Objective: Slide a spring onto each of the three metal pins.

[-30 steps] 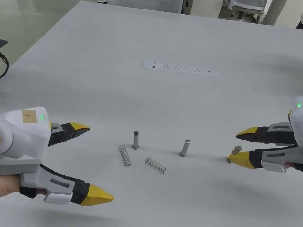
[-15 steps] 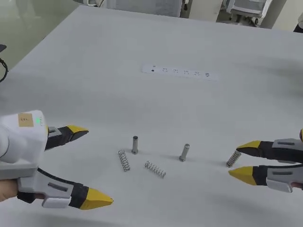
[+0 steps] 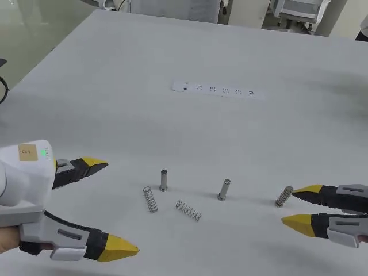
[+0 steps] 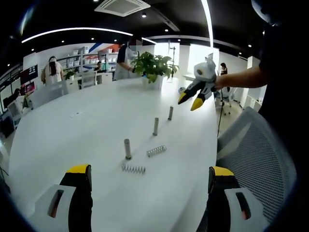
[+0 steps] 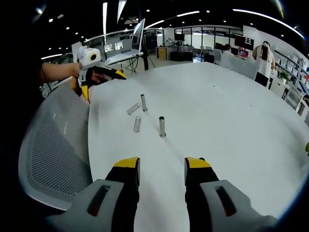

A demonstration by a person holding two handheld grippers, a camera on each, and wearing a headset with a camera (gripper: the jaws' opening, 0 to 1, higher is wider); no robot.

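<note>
Three short metal pins stand upright on the white table. The left pin (image 3: 164,179) and the middle pin (image 3: 224,189) are bare. A spring sits over the right pin (image 3: 284,196). Two loose springs lie flat: one (image 3: 150,199) near the left pin, the other (image 3: 188,210) between the bare pins. My right gripper (image 3: 294,206) is open with a narrow, empty gap, its tips just right of the sprung pin. My left gripper (image 3: 112,208) is open wide and empty, left of the pins. The right gripper view shows both bare pins (image 5: 162,126) (image 5: 144,102) beyond my right gripper (image 5: 161,166).
A white power strip (image 3: 218,89) lies flat farther back on the table (image 3: 115,86). A grey mesh chair (image 4: 256,159) stands at the near edge. Potted plants (image 4: 153,65) sit at the table's far end, and people stand in the office behind.
My right gripper has drawn back from the right pin, leaving the spring on it. The head camera has tilted, so the pins sit lower in the picture. The left gripper has barely moved.
</note>
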